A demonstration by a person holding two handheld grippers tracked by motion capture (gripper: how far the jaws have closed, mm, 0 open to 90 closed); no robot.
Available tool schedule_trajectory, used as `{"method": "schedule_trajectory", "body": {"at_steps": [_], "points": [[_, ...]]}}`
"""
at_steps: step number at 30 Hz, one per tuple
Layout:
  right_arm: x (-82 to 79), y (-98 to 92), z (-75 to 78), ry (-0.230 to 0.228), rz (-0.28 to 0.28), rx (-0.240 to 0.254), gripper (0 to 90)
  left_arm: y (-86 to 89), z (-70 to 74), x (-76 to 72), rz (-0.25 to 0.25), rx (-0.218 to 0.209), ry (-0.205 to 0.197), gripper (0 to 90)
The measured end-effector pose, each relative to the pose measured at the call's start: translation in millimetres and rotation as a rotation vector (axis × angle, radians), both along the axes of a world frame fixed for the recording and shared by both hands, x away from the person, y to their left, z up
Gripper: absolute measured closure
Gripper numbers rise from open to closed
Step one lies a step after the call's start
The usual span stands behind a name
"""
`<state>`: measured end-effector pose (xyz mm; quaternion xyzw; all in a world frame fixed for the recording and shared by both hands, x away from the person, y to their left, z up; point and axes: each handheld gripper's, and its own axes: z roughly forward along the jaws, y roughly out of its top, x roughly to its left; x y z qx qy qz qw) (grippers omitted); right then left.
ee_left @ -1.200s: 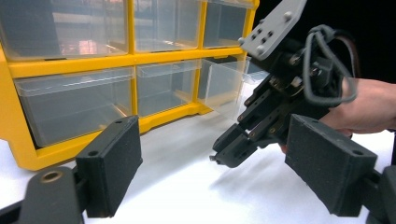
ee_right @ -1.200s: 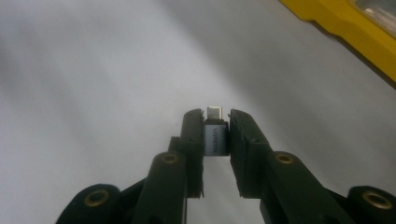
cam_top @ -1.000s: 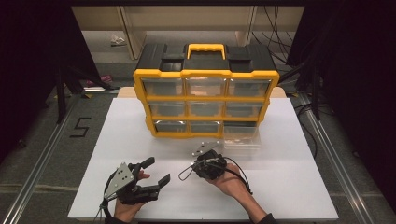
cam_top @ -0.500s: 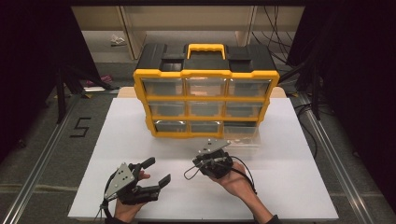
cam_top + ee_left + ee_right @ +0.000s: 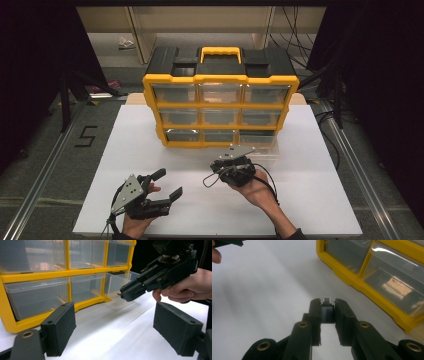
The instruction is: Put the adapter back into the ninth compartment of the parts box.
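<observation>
Since a second ago my right gripper (image 5: 328, 311) edged rightward, pinching a small, rigid, light adapter (image 5: 327, 312) mid-body; left gripper (image 5: 115, 332) fingers wide, empty.

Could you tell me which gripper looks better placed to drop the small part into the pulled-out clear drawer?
Probably the right gripper: it already clamps the small dark metal-tipped adapter near the yellow organiser's pulled-out clear drawer. The left gripper is open, farther away.

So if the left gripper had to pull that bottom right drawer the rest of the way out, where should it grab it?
Probably by the front lip of the clear bottom-right drawer, coming straight from the person's side. It already sticks out of the yellow organizer, so its front wall is exposed, and the left gripper is open.
</observation>
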<state>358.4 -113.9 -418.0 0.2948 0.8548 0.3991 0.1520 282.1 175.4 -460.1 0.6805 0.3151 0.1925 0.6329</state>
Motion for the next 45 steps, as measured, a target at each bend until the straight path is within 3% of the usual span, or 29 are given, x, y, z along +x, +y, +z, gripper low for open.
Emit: {"method": "schedule_trajectory", "body": {"at_steps": [20,45], "points": [[8.5,-29.6,20.2,-0.047,-0.075,0.067,76.5,0.1,0.4,-0.4,0.001,-0.002,0.001,17.6],[18.0,-59.4,30.3,-0.083,-0.152,0.105,76.5,0.5,1.5,-1.5,0.001,-0.005,-0.008,17.6]]}}
